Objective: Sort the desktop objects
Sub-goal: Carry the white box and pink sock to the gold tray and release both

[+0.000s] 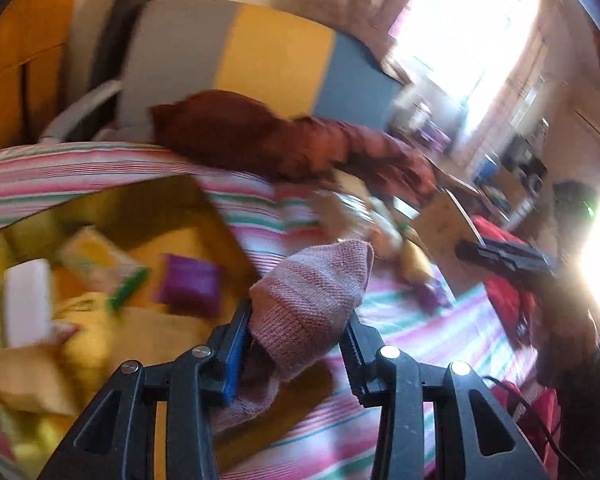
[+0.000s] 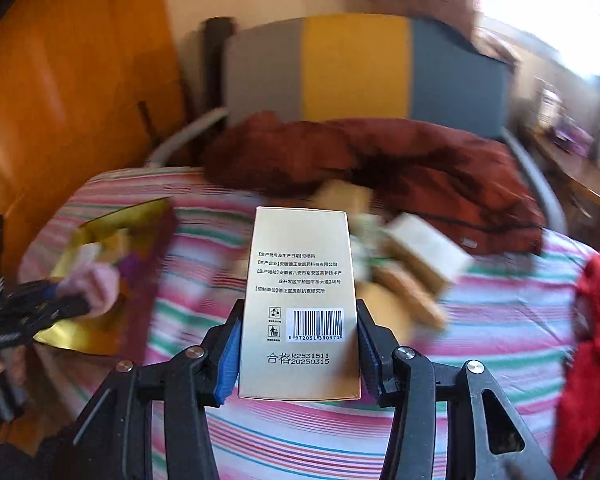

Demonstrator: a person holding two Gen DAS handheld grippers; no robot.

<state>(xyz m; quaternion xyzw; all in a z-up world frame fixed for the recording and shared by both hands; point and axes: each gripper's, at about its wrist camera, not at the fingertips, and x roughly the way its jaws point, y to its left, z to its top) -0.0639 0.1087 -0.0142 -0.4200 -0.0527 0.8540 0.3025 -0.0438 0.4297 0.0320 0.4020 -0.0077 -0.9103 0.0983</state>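
Observation:
My left gripper (image 1: 300,340) is shut on a pink knitted sock (image 1: 312,296), held above the striped bedsheet beside the open gold box (image 1: 204,216). The box holds a purple packet (image 1: 190,284), a white block (image 1: 26,300) and yellow items. My right gripper (image 2: 298,344) is shut on a tall gold carton (image 2: 300,304) with a barcode and printed text, held above the sheet. The left gripper with the sock also shows in the right wrist view (image 2: 60,300), over the gold box (image 2: 112,220). A blurred pile of small boxes (image 2: 416,256) lies beyond the carton.
A dark red jacket (image 2: 400,160) lies across the far side of the bed. A red garment (image 2: 596,340) is at the right edge. A grey, yellow and blue headboard (image 2: 356,68) stands behind. A wooden wardrobe (image 2: 60,100) is at the left.

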